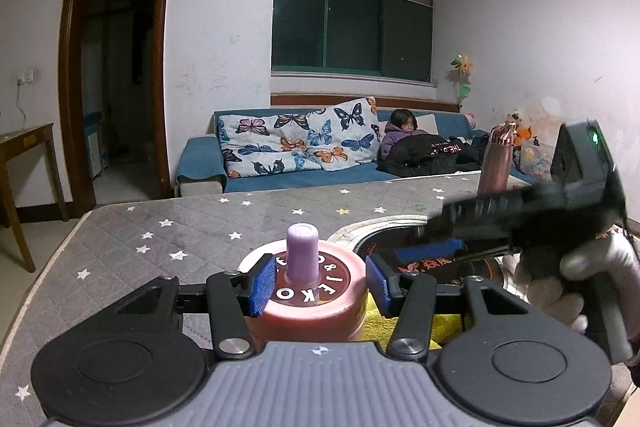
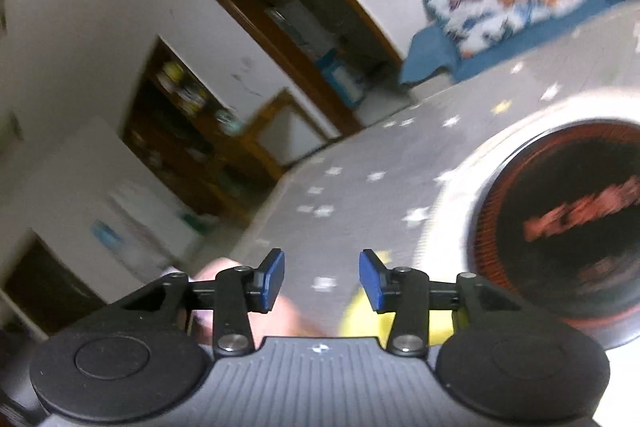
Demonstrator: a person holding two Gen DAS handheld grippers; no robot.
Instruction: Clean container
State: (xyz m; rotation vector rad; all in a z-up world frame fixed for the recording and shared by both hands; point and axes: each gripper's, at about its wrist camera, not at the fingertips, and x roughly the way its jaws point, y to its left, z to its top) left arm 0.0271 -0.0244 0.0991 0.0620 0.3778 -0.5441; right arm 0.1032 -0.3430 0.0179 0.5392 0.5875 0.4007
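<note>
Pink container point(image 1: 308, 291) upright, purple spout point(image 1: 303, 254) upward

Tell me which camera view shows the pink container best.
The left wrist view: the pink container sits sharp and centred between the left gripper pads, its lettered top and purple spout visible. The right wrist view shows only a blurred pink patch at its bottom edge.

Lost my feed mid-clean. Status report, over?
Left gripper shut on round pink container with purple knob. Right gripper open, nothing between pads. Yellow cloth beside container; black-and-red round dish to the right.
</note>
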